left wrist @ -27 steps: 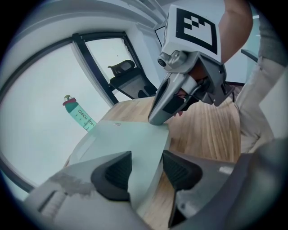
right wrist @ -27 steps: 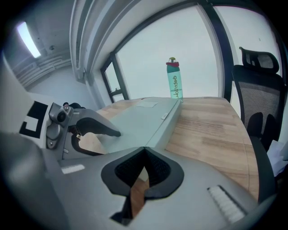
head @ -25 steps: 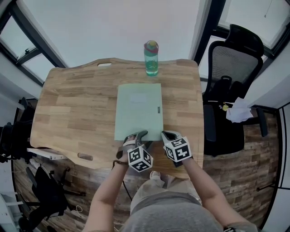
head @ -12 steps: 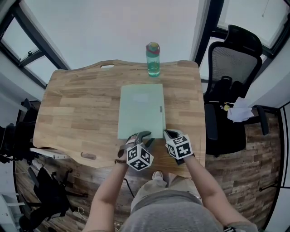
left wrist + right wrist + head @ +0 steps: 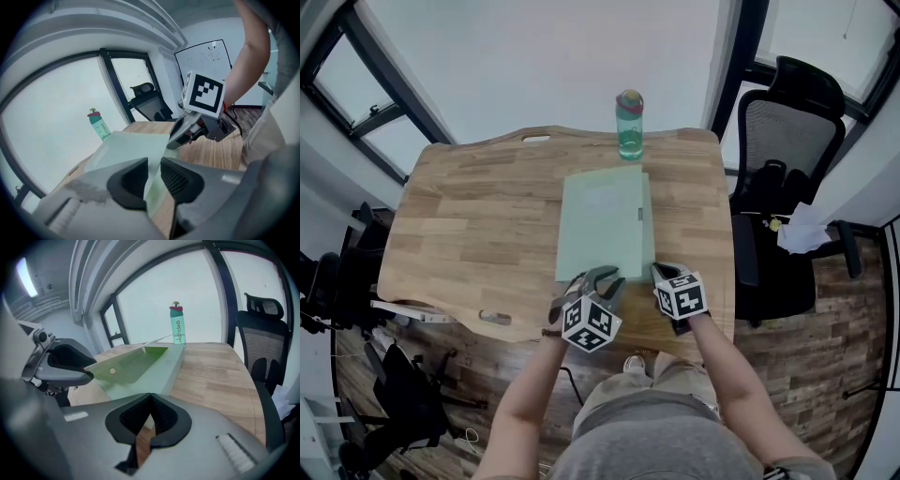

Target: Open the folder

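1. The left gripper [image 5: 605, 278] has just squeezed its jaws shut on the near edge of the folder [image 5: 605, 220] and lifted the top cover a little
2. The right gripper [image 5: 664, 272] pinches the folder's near right corner, keeping it down on the table [image 5: 478, 225]
3. The folder has started to open, but the cover needs to swing much further

left grey two-jaw gripper [image 5: 606, 279] [image 5: 153, 176]: jaws just been closing, now pinching raised cover of pale green flat folder [image 5: 602, 220], nose angled down. right grey two-jaw gripper [image 5: 662, 273] [image 5: 150, 412]: jaws together, tips at folder's near edge, nose down. left forearm [image 5: 530, 394] and right forearm [image 5: 727, 375] bare, stretched forward, grippers side by side.
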